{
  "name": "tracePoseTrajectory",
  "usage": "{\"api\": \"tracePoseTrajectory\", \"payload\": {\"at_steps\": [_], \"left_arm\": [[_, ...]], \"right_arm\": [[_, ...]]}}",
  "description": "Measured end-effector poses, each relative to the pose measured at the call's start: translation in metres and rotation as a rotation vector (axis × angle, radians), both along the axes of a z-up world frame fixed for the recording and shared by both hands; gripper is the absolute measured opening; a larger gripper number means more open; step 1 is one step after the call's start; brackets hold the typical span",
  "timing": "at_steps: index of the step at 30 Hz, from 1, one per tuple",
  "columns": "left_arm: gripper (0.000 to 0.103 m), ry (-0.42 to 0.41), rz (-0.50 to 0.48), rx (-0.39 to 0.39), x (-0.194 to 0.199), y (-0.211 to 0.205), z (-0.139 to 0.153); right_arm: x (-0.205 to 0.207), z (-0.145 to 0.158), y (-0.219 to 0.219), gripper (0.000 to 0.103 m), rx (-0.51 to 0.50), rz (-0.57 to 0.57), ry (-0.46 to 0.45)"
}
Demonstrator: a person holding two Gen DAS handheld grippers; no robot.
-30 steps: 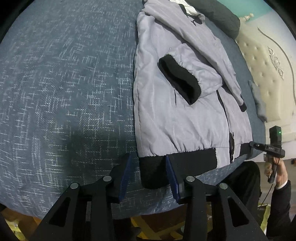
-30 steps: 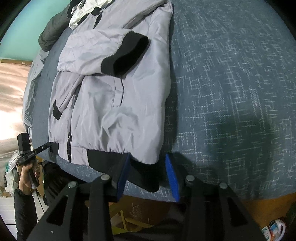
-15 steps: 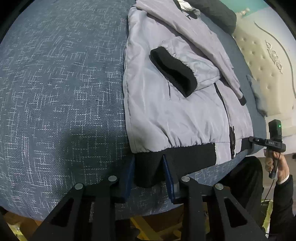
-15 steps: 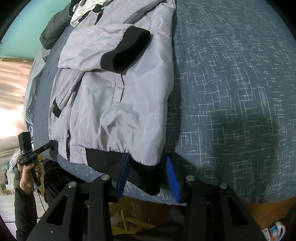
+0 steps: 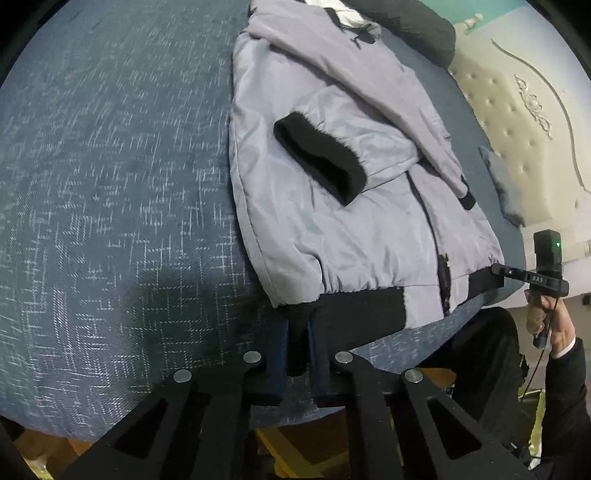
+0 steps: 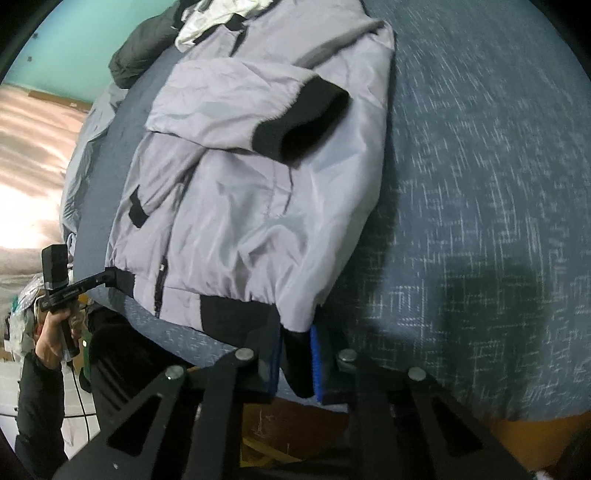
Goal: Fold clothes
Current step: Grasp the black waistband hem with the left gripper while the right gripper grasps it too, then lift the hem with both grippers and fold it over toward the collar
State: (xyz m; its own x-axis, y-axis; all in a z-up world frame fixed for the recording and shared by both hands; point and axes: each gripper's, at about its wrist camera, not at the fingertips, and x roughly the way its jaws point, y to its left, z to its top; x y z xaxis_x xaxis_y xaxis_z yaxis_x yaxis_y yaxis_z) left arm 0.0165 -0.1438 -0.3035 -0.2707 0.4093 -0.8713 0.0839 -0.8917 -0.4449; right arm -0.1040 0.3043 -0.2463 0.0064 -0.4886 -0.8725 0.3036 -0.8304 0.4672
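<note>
A grey jacket (image 5: 332, 229) (image 6: 236, 206) lies front up on the bed, one sleeve folded across its chest with the black cuff (image 5: 321, 162) (image 6: 303, 122) on top. Its black hem (image 5: 362, 314) (image 6: 236, 317) hangs at the near bed edge. My left gripper (image 5: 297, 332) is shut on the hem's left corner. My right gripper (image 6: 297, 343) is shut on the hem's right corner. Each wrist view shows the other gripper held in a hand (image 5: 554, 328) (image 6: 55, 332) at the hem's far end.
The bed has a blue-grey woven cover (image 5: 110, 184) (image 6: 480, 184), wide and bare beside the jacket. A dark garment (image 5: 417, 29) (image 6: 144, 55) lies beyond the collar. A cream tufted headboard (image 5: 517, 122) stands on one side. The wooden bed frame (image 6: 280, 424) shows below the edge.
Both grippers stood open around the hem corners one second ago. Both have now closed on the black hem, and the jacket's lower edge has bunched slightly.
</note>
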Motion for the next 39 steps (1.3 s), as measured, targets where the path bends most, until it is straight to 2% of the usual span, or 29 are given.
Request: {"api": "tracePoseTrajectory", "payload": {"at_steps": [15, 30, 39], "left_arm": [[0.007, 0.127, -0.098, -0.067, 0.014, 0.008, 0.078], [0.007, 0.219, -0.171, -0.072, 0.013, 0.032, 0.111], [0.007, 0.280, -0.211, -0.081, 0.012, 0.033, 0.148]], "right_arm": [[0.004, 0.054, -0.003, 0.010, -0.070, 0.055, 0.095], [0.014, 0.100, -0.001, 0.009, -0.150, 0.103, 0.159], [0.016, 0.146, 0.009, 0.009, -0.217, 0.122, 0.227]]}}
